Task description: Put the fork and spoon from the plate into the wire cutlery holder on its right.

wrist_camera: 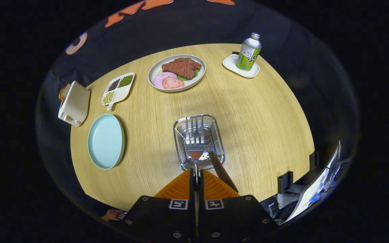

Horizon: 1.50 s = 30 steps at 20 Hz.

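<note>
A round, pale wooden table (255, 111) is seen, ringed by black cloth on every side. At the far side a plate of meat (177, 72) is laid out, with a small white tray (230, 64) carrying a green bottle (248, 52) off to its right. To the left a divided dish of beans (117, 88) and a white toaster (74, 103) are set near the table's edge. The light blue plate (106, 141) lies nearer, and nothing is seen on it.

The gripper (196, 179) is clenched, its orange fingers (177, 187) pressed together on the handle of the fork (195, 135). The fork is held tines forward, directly above the wire cutlery holder (218, 141), which stands just ahead of the fingertips and to the right of the blue plate. The silver tines are seen over the holder's far half. A dark handle (221, 172), presumably the spoon's, already leans out of the holder's near right corner.

Bare tabletop is left all around the holder, widest on its right. At the near right edge some dark brackets (285, 182) and a white sheet (319, 184) are seen.
</note>
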Available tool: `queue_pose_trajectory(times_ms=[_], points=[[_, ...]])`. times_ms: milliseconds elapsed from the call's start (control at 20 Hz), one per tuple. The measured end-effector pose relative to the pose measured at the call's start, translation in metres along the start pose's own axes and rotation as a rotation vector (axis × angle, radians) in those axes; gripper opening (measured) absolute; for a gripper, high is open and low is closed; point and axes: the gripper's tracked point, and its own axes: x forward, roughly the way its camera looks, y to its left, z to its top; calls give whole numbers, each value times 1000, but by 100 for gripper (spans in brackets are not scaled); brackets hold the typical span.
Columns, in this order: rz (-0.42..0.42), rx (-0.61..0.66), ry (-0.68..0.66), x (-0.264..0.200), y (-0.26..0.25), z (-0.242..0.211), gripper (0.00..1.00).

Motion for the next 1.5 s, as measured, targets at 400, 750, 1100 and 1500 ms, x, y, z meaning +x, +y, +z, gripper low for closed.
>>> queue_pose_trajectory(times_ms=[400,750,1100,1500], points=[[113,57,-176,-21,11,50,8],[232,102,-702,-118,22,151,27],[219,52,-1120,-250,33,197,61],[180,-82,-1484,-369,62,203,83]])
